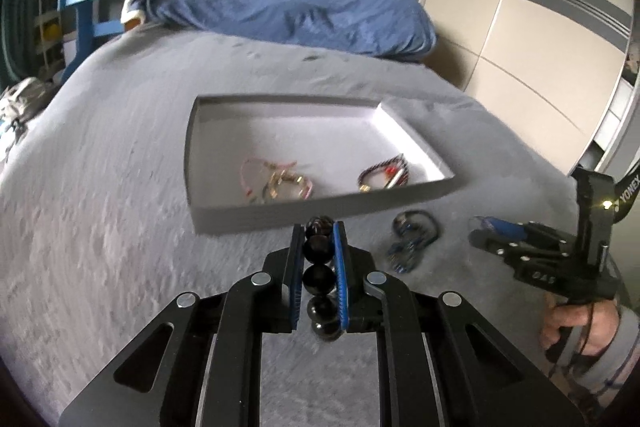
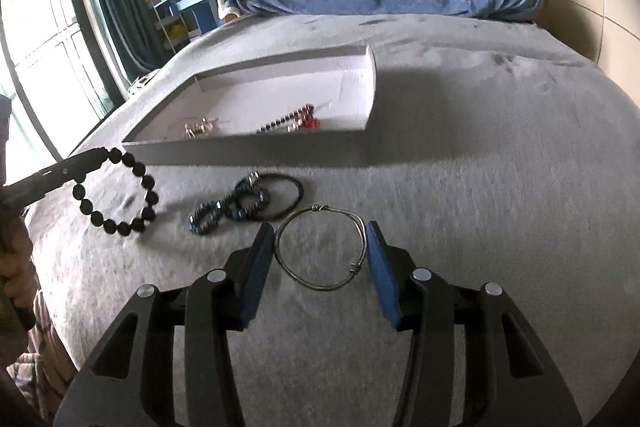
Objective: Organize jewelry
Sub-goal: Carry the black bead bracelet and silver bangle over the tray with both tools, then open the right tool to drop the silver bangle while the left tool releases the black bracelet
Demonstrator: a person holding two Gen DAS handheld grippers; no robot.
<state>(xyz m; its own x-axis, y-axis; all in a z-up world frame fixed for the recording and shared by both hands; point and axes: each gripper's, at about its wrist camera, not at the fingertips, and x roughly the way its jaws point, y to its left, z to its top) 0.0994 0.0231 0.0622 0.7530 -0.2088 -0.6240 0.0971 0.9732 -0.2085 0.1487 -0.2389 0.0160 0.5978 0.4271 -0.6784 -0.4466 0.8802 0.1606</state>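
Black bead bracelet hangs limp, pinched in my left gripper; right gripper spread around stiff wire bangle, grab its rim.

"yonex" in white on a black strap, by the right-hand device.

Your left tongs' pads hide part of the black bead bracelet. The tray's near wall cuts off the red-and-black bracelet. Motion blur smears the blue beaded piece.
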